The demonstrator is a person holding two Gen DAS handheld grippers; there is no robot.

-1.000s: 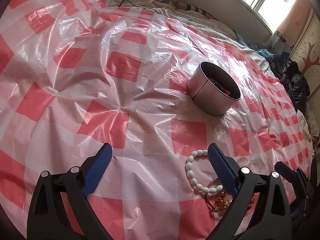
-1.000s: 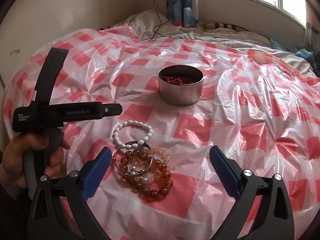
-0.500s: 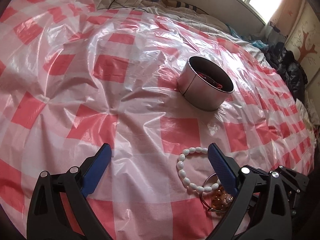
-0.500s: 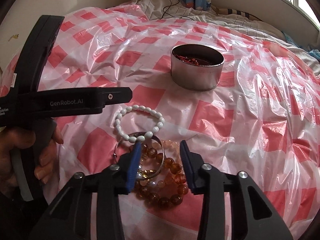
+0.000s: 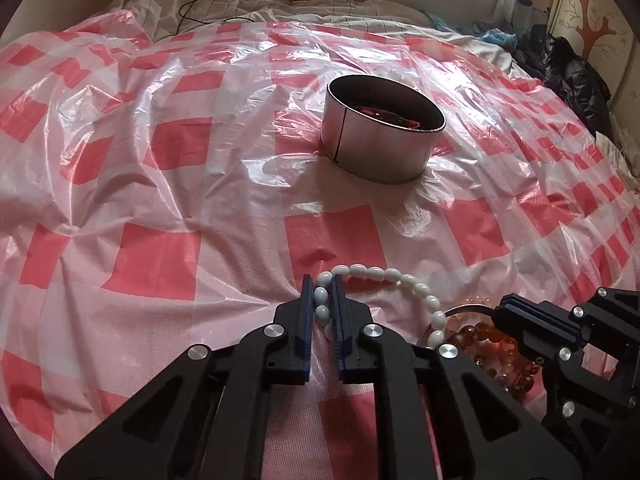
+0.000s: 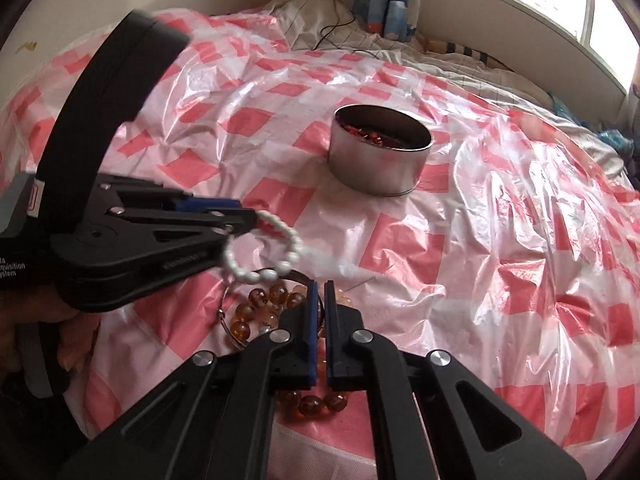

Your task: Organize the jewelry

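Observation:
My left gripper (image 5: 322,294) is shut on a white bead bracelet (image 5: 384,276), which hangs from its tips in the right wrist view (image 6: 276,256). My right gripper (image 6: 320,296) is shut on a thin metal bangle (image 6: 230,316) lying in a pile of amber bead bracelets (image 6: 260,308); it also shows at the right of the left wrist view (image 5: 508,312). A round metal tin (image 5: 380,132) with red items inside stands farther back on the red-and-white checked plastic sheet (image 5: 160,256).
The sheet covers a bed with wrinkles and folds. Bedding, a cable and blue items (image 6: 384,0) lie at the far edge under a window. Dark clothes (image 5: 568,68) lie at the far right.
Both grippers have closed. The left one moved right onto the white bracelet and gripped it. The right one dropped onto the amber pile and pinched the bangle.

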